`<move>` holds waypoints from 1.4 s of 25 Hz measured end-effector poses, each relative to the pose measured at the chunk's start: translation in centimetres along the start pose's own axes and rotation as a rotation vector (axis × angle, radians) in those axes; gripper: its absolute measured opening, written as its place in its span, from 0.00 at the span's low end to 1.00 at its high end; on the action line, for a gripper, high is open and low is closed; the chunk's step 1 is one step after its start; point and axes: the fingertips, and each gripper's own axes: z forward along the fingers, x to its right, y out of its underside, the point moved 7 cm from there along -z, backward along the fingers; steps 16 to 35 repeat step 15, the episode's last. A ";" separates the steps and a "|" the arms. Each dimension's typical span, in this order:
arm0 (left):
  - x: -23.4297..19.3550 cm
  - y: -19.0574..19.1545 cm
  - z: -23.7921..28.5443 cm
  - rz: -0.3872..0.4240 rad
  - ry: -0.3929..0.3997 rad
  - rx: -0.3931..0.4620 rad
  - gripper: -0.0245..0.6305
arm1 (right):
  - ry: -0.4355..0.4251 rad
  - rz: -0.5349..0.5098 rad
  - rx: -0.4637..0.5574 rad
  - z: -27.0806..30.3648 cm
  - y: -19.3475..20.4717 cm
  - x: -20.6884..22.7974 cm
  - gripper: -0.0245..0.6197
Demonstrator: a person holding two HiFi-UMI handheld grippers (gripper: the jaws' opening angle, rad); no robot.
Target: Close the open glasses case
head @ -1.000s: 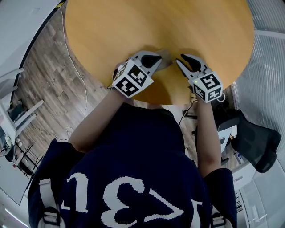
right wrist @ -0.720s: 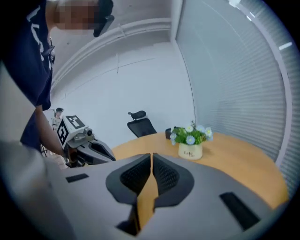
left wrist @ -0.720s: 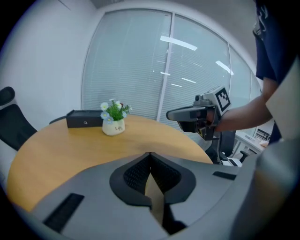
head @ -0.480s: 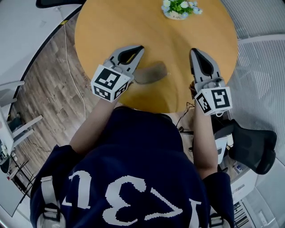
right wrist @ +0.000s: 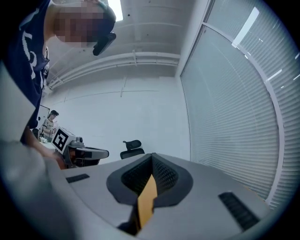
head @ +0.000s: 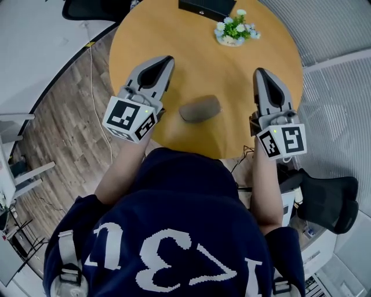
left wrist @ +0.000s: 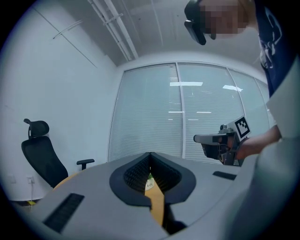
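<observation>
The glasses case (head: 200,108), a grey-brown oblong, lies with its lid down on the round wooden table (head: 191,52), near the front edge. Neither gripper touches it. My left gripper (head: 167,60) hovers to the left of the case, its jaws shut and empty. My right gripper (head: 258,72) hovers to the right, also shut on nothing. In the left gripper view the left gripper (left wrist: 150,158) points level at the window wall, with the right gripper (left wrist: 219,142) seen beyond. In the right gripper view the right gripper (right wrist: 151,158) has its jaws together, and the left gripper (right wrist: 82,153) shows at left.
A small pot of white flowers (head: 235,28) and a black flat object (head: 206,7) sit at the table's far side. A black office chair (head: 328,192) stands at the right and another chair (left wrist: 41,155) by the wall. A cable (head: 98,87) runs over the wooden floor at left.
Both grippers have lifted off the case and moved apart to either side. The right jaws have gone from open to shut. The case now lies alone on the table.
</observation>
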 end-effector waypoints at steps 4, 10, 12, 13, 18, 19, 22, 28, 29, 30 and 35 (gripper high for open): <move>-0.3 -0.7 -0.6 0.005 -0.009 0.025 0.06 | 0.010 -0.008 0.020 0.0 -0.9 -0.3 0.07; -0.8 -1.2 -0.6 0.011 -0.023 0.044 0.06 | 0.033 -0.007 0.027 -0.4 -1.1 0.0 0.07; -1.0 -1.2 -0.5 0.009 -0.026 0.047 0.06 | 0.037 -0.006 0.026 -0.5 -1.0 0.2 0.07; -1.0 -1.2 -0.4 0.008 -0.027 0.047 0.06 | 0.037 -0.005 0.025 -0.4 -0.9 0.3 0.07; -1.0 -1.2 -0.3 0.006 -0.027 0.048 0.06 | 0.037 -0.005 0.024 -0.4 -0.8 0.4 0.07; -1.0 -1.2 -0.3 0.006 -0.027 0.048 0.06 | 0.037 -0.005 0.024 -0.4 -0.8 0.4 0.07; -1.0 -1.2 -0.3 0.006 -0.027 0.048 0.06 | 0.037 -0.005 0.024 -0.4 -0.8 0.4 0.07; -1.0 -1.2 -0.3 0.006 -0.027 0.048 0.06 | 0.037 -0.005 0.024 -0.4 -0.8 0.4 0.07; -1.0 -1.2 -0.3 0.006 -0.027 0.048 0.06 | 0.037 -0.005 0.024 -0.4 -0.8 0.4 0.07; -1.0 -1.2 -0.3 0.006 -0.027 0.048 0.06 | 0.037 -0.005 0.024 -0.4 -0.8 0.4 0.07; -1.0 -1.2 -0.3 0.006 -0.027 0.048 0.06 | 0.037 -0.005 0.024 -0.4 -0.8 0.4 0.07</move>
